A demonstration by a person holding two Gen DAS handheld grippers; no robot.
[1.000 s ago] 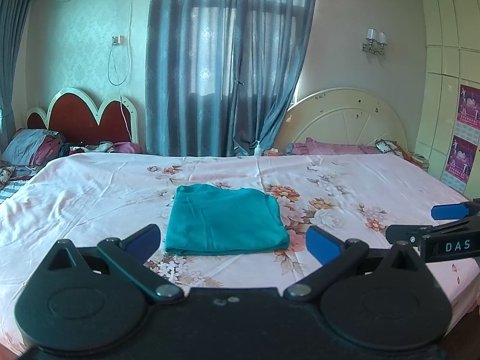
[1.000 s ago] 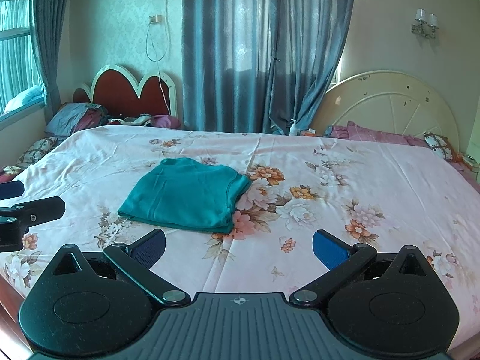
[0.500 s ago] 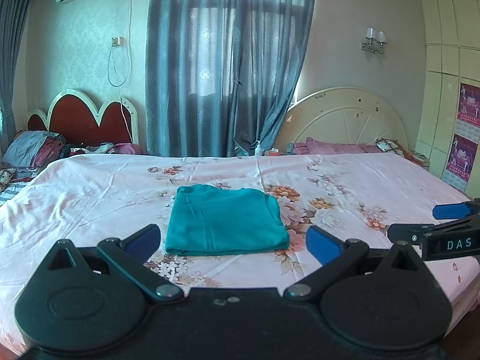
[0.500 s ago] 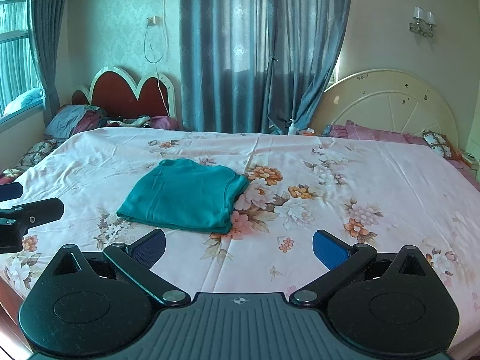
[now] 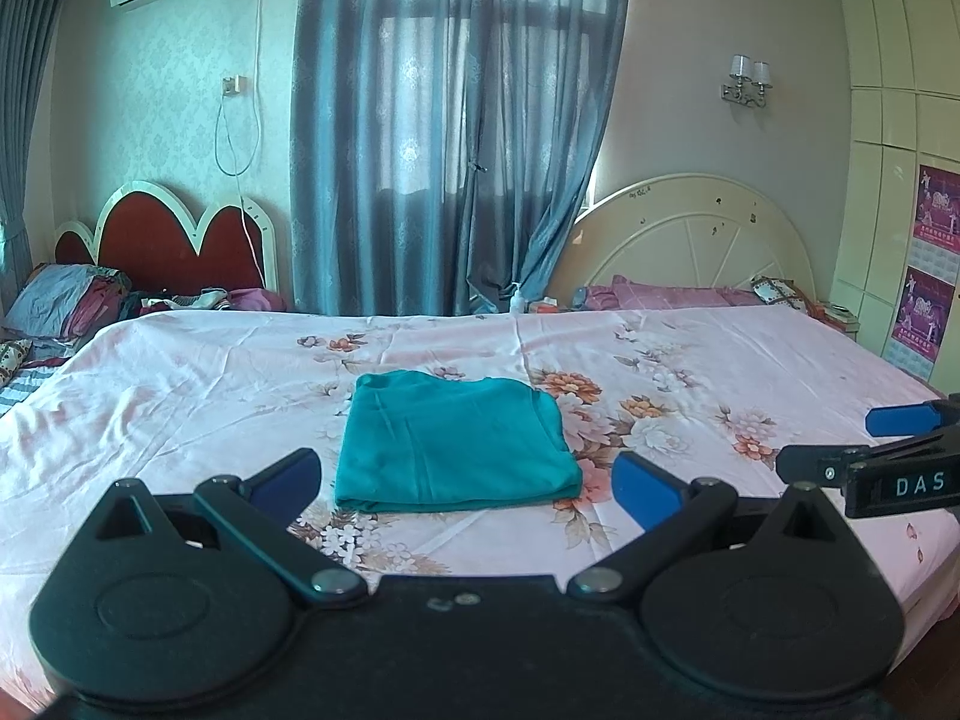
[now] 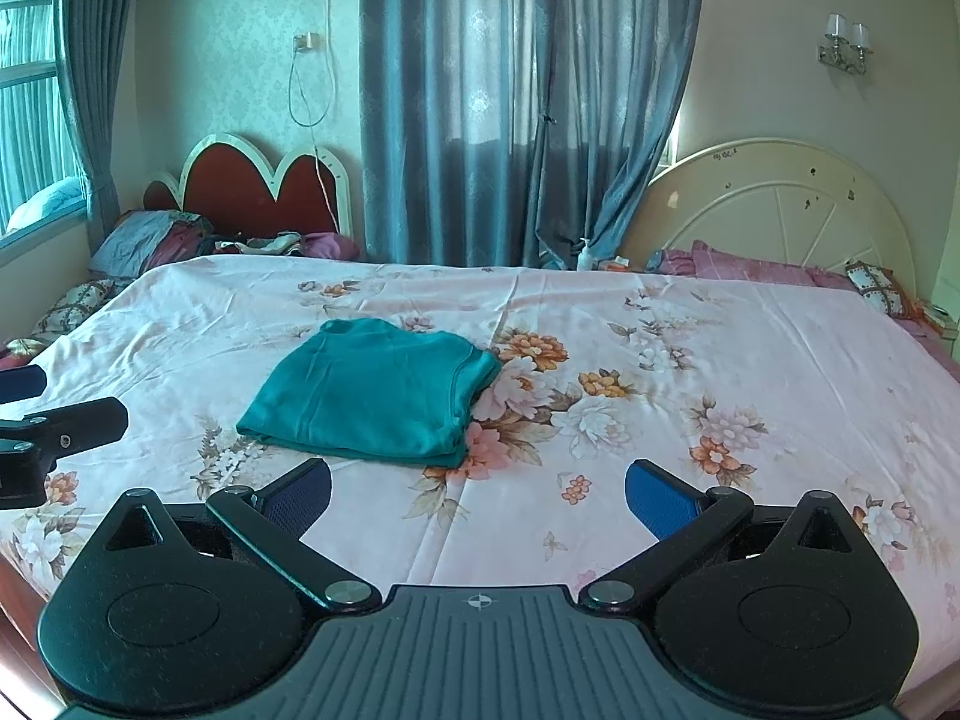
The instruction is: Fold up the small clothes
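left gripper [image 5: 465, 483]: jaws wide apart, holding nothing | right gripper [image 6: 477, 495]: jaws wide apart, empty | teal garment [image 5: 450, 441]: folded rectangle, flat mid-bed on floral sheet [image 5: 690, 372], ahead of both grippers | risk: grabbing one layer only could drag folds apart; slippery sheet may bunch.

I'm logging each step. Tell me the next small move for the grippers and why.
Probably none on the teal garment: it already lies as a neat folded rectangle on the floral sheet. The left gripper and right gripper are both open, empty and short of it, so drawing back seems sensible.
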